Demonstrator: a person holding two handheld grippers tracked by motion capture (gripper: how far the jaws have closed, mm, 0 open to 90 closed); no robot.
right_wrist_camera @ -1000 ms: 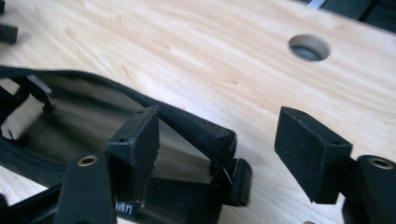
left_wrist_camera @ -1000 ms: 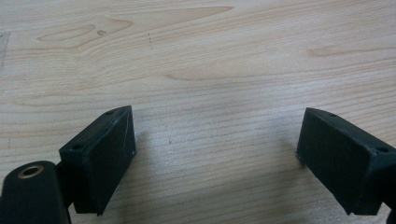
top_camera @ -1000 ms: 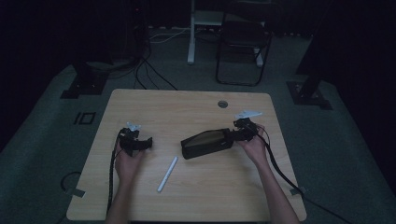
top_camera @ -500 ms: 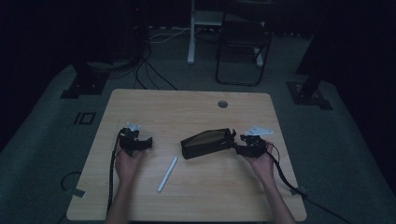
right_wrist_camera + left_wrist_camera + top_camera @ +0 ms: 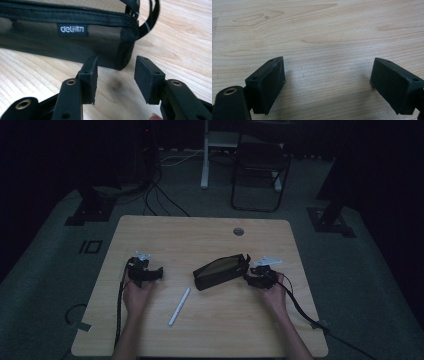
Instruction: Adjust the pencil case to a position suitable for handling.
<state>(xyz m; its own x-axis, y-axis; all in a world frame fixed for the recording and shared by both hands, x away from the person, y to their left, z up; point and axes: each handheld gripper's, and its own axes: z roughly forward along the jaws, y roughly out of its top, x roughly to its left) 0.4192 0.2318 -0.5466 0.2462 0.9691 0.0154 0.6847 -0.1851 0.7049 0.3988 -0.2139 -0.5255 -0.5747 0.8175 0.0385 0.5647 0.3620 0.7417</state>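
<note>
- Black mesh zipped pencil pouch is laid mid-table, just beside the open, empty right hand-held gripper.
- White pen is seen nearby.
- Left hand-held gripper is held wide open over bare wood.

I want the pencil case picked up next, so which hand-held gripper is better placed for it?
Probably the right hand-held gripper: its open jaws sit just short of the pencil case end. The left hand-held gripper is open over bare table, farther away.
</note>
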